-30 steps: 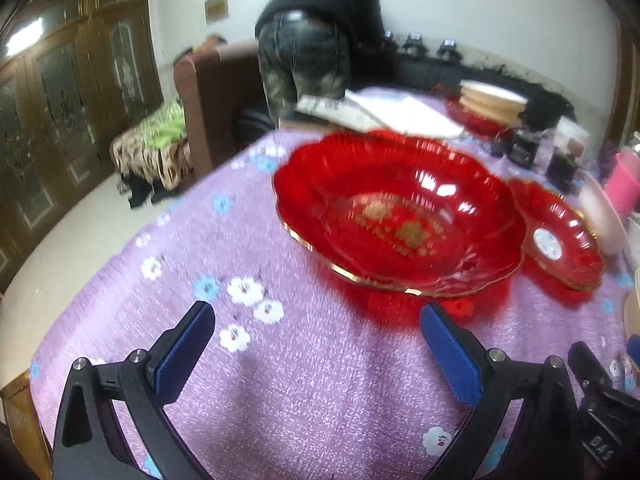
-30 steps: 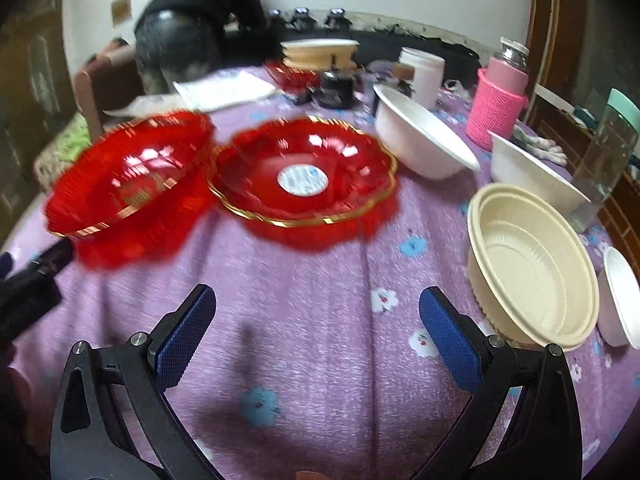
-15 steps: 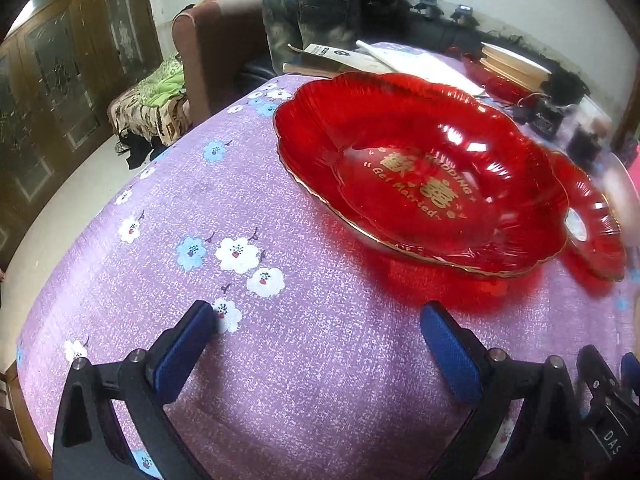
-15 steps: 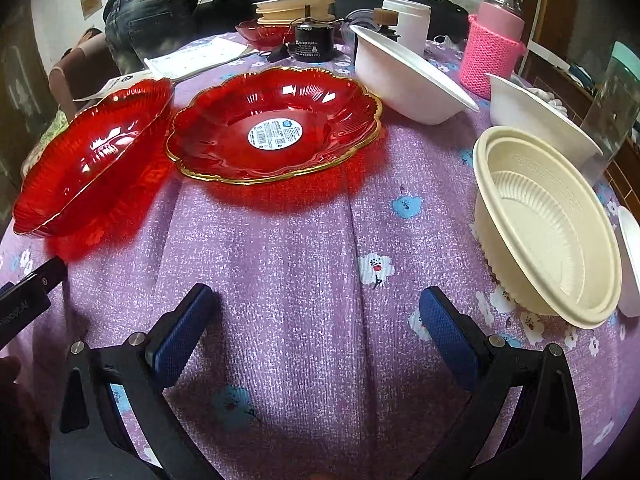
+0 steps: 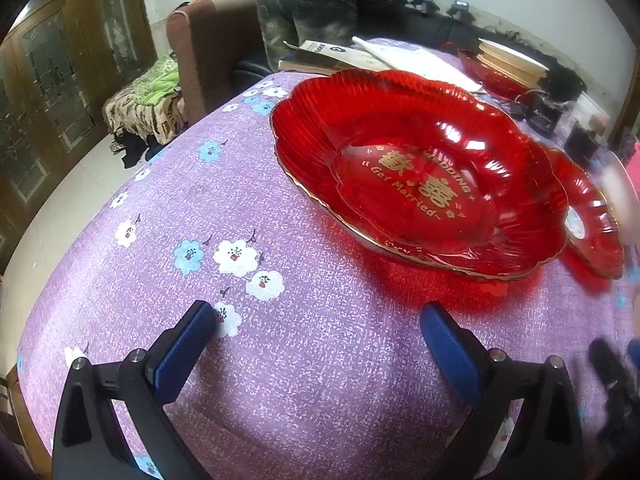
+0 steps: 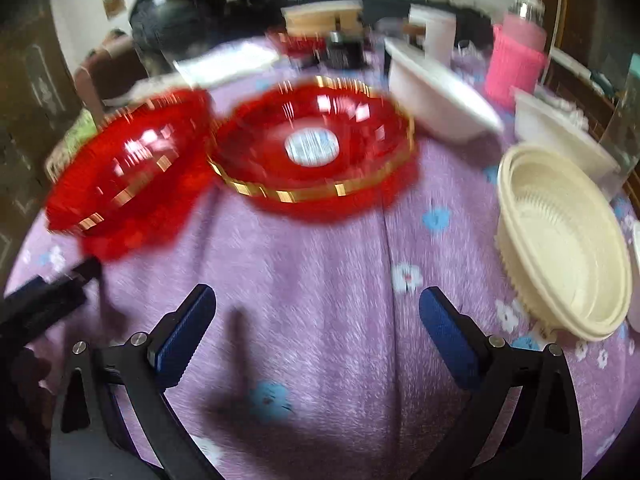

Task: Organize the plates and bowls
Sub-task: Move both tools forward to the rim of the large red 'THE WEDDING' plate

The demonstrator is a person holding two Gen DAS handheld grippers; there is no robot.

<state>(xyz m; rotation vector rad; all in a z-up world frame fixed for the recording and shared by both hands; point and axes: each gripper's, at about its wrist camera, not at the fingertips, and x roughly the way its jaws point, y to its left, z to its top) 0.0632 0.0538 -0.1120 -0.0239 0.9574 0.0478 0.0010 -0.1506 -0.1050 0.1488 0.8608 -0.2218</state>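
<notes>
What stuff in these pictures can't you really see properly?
- Sticker in the smaller red plate, right wrist view: motion blur smears its print.
- Smaller red plate, left wrist view: the big red plate covers its near side.
- Person behind the table: upper body cut off by the top edge.
- Right claw, left wrist view: blurred, cut off at the edge.

Left gripper (image 5: 318, 330) and right gripper (image 6: 316, 314) — fingers spread wide, nothing between them.
</notes>
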